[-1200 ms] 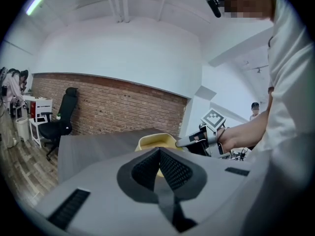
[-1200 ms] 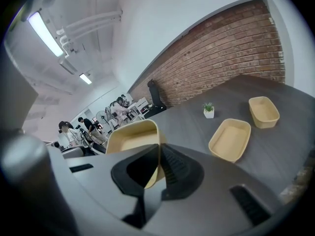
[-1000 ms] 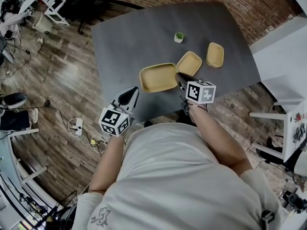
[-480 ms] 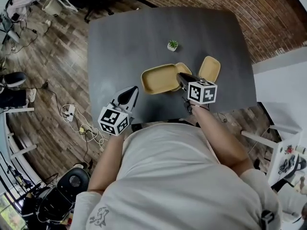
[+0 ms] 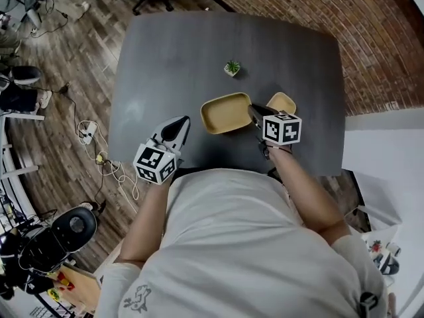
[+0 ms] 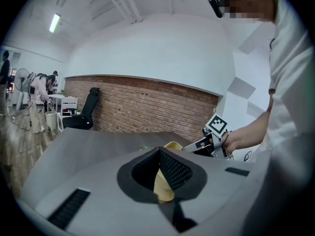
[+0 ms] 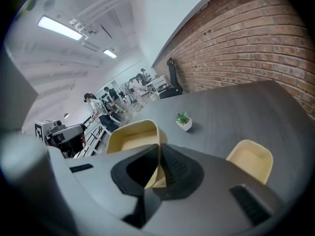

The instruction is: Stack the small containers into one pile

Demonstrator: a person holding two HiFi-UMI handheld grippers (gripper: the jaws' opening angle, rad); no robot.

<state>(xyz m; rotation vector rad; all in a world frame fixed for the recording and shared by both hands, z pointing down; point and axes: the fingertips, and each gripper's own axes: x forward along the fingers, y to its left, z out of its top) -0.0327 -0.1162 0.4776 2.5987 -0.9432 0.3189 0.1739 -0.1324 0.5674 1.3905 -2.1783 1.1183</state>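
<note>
Dark grey table (image 5: 165, 58), brick wall (image 5: 298, 5) behind it. Mid-table is the big tan container (image 5: 225, 113); my right gripper (image 5: 252, 109) has its fingers clamped on the rim at its right end. The small tan container (image 5: 283, 101) is just past that gripper. My left gripper (image 5: 183, 122): fingers together, empty, near the big one's left end. A potted plant (image 5: 232, 67) stands further back.
</note>
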